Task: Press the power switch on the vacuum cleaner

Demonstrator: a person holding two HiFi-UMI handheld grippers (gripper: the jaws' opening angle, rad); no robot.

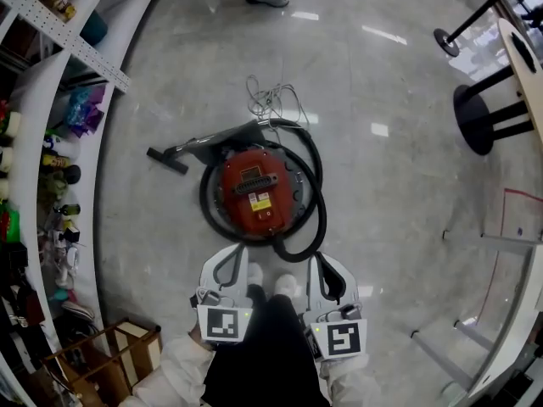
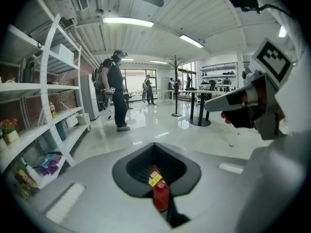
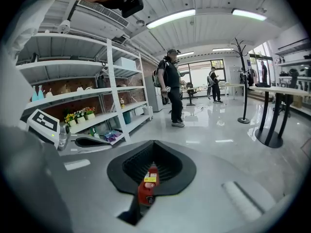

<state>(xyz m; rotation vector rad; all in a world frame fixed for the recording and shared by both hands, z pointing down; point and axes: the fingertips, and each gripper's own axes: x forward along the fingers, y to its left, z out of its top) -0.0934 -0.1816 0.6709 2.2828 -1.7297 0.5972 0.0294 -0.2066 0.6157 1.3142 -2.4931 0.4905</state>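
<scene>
A round red vacuum cleaner stands on the shiny floor, ringed by its black hose; its switch is too small to make out. My left gripper and right gripper hang side by side just short of it, above my shoes, both shut and empty. In the left gripper view the red vacuum cleaner shows through the black hollow of the left gripper. Through the right gripper the vacuum cleaner shows the same way.
White shelves full of small goods curve along the left. A wooden crate sits at the lower left. The vacuum's nozzle and loose cable lie beyond it. Black stand bases are at right; a person stands ahead.
</scene>
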